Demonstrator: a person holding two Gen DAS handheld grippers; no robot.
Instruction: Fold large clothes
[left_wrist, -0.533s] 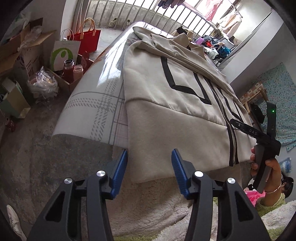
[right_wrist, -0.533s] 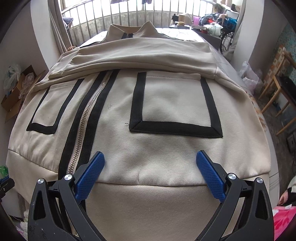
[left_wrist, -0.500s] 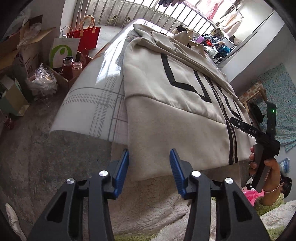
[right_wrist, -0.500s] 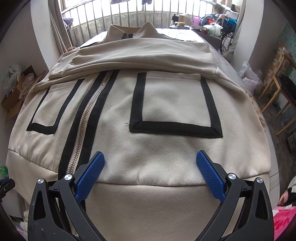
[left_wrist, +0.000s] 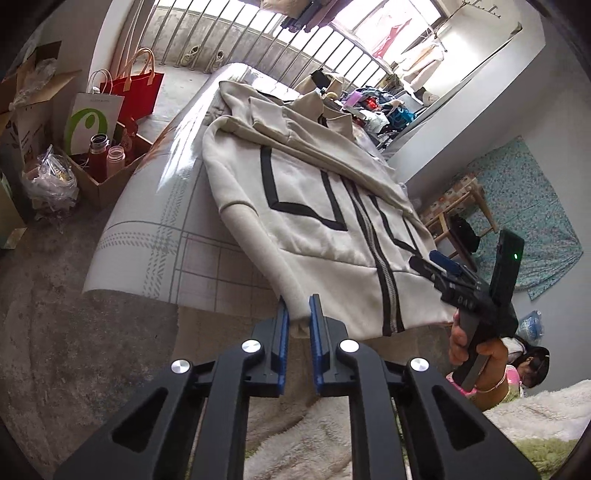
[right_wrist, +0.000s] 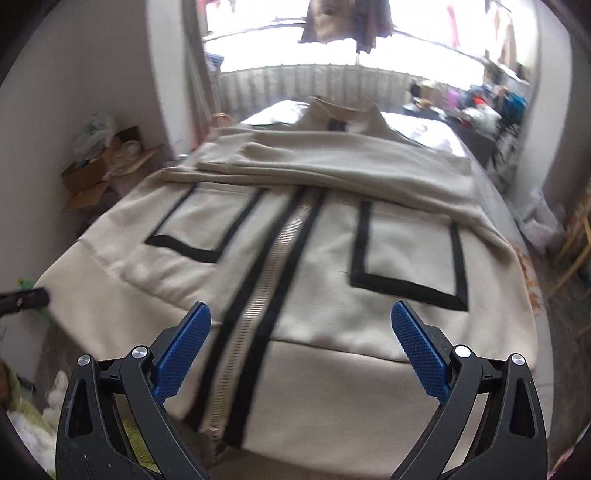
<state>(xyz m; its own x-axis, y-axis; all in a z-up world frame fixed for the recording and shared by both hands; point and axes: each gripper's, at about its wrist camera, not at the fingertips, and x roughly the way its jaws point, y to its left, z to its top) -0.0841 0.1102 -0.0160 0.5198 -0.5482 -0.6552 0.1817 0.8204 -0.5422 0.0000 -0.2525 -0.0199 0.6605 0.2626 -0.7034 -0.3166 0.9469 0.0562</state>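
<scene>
A large beige zip jacket (left_wrist: 317, 206) with black trim lies front up on the bed, sleeves folded across its chest. My left gripper (left_wrist: 298, 325) is shut on the jacket's near left hem corner, which is lifted a little. My right gripper (right_wrist: 301, 332) is open above the hem, astride the zipper (right_wrist: 258, 295), touching nothing. In the left wrist view the right gripper (left_wrist: 436, 264) hovers over the hem's right part. The jacket (right_wrist: 295, 258) fills the right wrist view.
The bed's white patterned sheet (left_wrist: 155, 206) shows left of the jacket. A cardboard box with bottles (left_wrist: 107, 162) and paper bags (left_wrist: 110, 107) stand on the floor at left. A fluffy blanket (left_wrist: 295, 424) lies below the hem. A wooden chair (left_wrist: 458, 214) stands at right.
My left gripper moved in and shut on the left hem corner, lifting it. My right gripper moved left from over the right pocket to over the zipper, still open.
</scene>
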